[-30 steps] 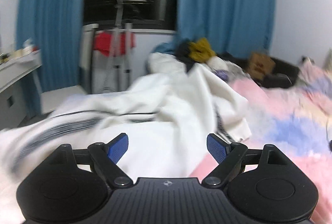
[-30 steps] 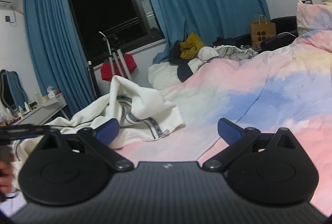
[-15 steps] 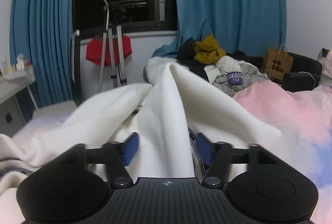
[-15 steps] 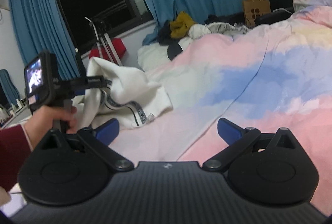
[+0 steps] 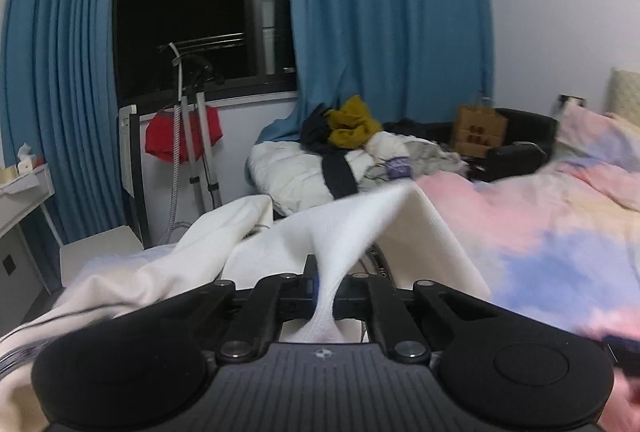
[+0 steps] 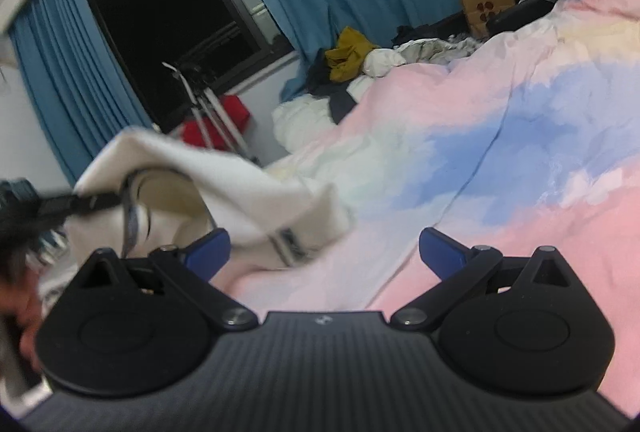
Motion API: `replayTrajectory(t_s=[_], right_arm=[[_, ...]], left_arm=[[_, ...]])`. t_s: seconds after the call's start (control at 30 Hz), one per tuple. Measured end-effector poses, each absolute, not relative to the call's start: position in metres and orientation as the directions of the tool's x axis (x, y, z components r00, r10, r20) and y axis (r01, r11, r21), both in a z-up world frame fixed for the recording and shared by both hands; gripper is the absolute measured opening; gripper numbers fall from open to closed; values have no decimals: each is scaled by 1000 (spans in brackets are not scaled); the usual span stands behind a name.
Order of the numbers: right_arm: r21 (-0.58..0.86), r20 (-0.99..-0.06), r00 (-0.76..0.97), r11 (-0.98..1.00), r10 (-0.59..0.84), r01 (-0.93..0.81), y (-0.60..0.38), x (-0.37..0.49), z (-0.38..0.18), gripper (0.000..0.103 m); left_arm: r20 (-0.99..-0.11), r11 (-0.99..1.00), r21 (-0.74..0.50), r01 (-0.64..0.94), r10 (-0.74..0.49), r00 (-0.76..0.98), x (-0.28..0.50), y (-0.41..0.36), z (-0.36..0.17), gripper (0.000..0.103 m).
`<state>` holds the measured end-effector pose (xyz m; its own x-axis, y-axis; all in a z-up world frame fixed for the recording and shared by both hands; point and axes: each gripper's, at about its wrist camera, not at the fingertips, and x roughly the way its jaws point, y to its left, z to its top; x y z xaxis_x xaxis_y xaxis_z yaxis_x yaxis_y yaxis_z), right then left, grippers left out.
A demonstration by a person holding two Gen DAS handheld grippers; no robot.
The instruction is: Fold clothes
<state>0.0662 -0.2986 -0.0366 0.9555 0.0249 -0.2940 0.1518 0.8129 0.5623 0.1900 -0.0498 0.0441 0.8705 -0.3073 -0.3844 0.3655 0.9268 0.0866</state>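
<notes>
A white garment (image 5: 348,232) with dark striped trim lies crumpled at the near left of the bed. My left gripper (image 5: 325,286) is shut on a pinched fold of it and holds that fold lifted. In the right wrist view the same garment (image 6: 224,183) hangs raised at the left, held by the left gripper, which shows blurred at the frame's left edge. My right gripper (image 6: 324,252) is open and empty, low over the quilt, just right of the garment.
A pink, blue and yellow quilt (image 6: 500,151) covers the bed. A heap of other clothes (image 5: 352,151) lies at the far end by the blue curtains. A brown paper bag (image 5: 476,131), a stand with a red cloth (image 5: 184,135) and a white desk (image 5: 20,191) line the room.
My left gripper has closed on a fold of the white garment and lifted it. My right gripper has moved closer to the garment and stayed open.
</notes>
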Motion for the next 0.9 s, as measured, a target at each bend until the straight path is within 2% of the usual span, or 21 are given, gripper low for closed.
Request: replayTrajectory(t_s=[0.1,0.3,0.4,0.5,0.57,0.7,0.8,0.87,0.9], right_arm=[[661,-258,960,745,112,91,-306,57,-34,103],[834,-287,939,532,190,147,-326,43,-47,103],[886,-298,927,428,226,180,-331,39,-61,101],[912,-341,889,338,305,233,-324,46,-85,94],[921,-364,856,281,366,271,-317,53,-103,80],[890,-436,813,318,386,327,-309,83,-121,74],[880,-442,819,356,365,315,-309,107,-120,63],[872,-444,820,386,362,302,-305,124,-119,31],[860,-456,816,414,356,300,-303,131,-117,25]], left_arm=[[-393,909,87,408,-346,852,129,-31,50,4],[-418,908,103,405,-330,846,34,-1,20,5],[-446,930,11,368,-325,834,21,21,4,5],[-446,936,-86,342,-343,827,26,36,4,5],[-440,933,-130,336,-358,824,37,41,8,5],[-433,927,-167,336,-375,819,40,48,10,6],[-441,923,-201,328,-384,811,45,50,7,6],[-449,922,-216,321,-386,806,50,49,5,6],[-453,922,-222,319,-387,803,52,50,3,6]])
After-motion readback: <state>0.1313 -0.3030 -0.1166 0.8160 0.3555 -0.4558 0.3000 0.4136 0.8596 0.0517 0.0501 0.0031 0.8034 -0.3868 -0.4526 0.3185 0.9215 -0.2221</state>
